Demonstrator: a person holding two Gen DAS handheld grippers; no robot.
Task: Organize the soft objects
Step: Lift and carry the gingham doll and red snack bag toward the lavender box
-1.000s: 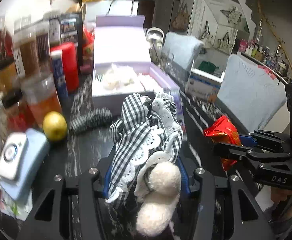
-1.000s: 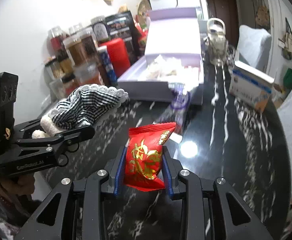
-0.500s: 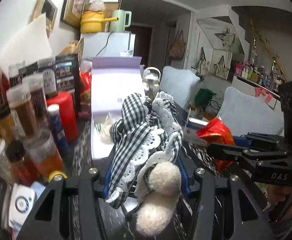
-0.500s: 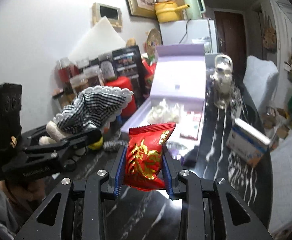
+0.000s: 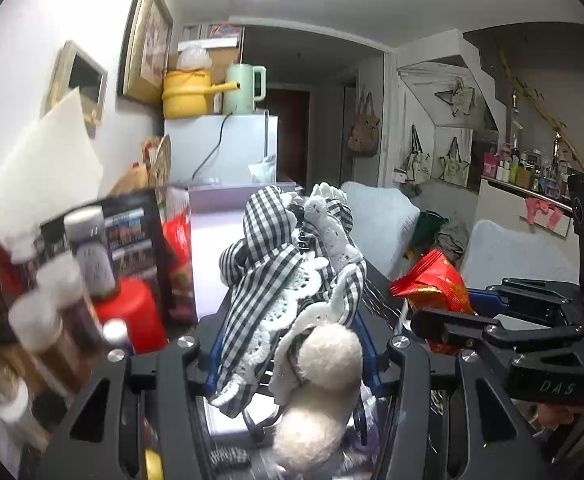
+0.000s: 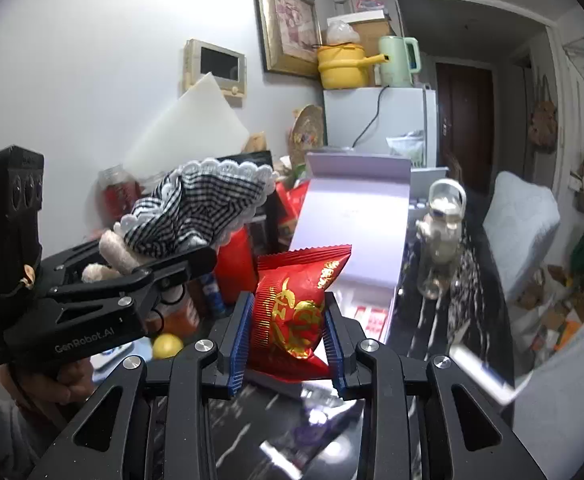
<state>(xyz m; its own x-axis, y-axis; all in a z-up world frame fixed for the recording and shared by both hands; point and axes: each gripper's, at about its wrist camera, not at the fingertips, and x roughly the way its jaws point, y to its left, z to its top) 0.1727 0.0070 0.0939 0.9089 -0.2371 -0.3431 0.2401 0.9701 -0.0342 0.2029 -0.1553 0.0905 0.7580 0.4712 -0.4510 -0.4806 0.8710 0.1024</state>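
Note:
A black-and-white checked cloth item (image 5: 276,280) with white lace trim and fluffy cream pompoms (image 5: 331,356) fills my left gripper (image 5: 292,344), which is shut on it and held up in the air. In the right wrist view the same cloth item (image 6: 196,208) shows at the left. My right gripper (image 6: 288,324) is shut on a red snack packet (image 6: 295,300) with gold print, also lifted. The packet (image 5: 431,284) appears at the right of the left wrist view. Behind both stands the open lilac box (image 6: 355,216), its lid upright.
Jars and a red canister (image 5: 128,312) crowd the left side near the wall. A glass teapot (image 6: 443,224) stands right of the box on the dark marble table (image 6: 475,304). A yellow lemon (image 6: 166,346) lies low at the left. Grey chairs (image 5: 383,220) stand beyond.
Both grippers have risen together with their loads and tilted upward, so the table has dropped out of view and the wall, pictures and fridge now show. Neither grip changed.

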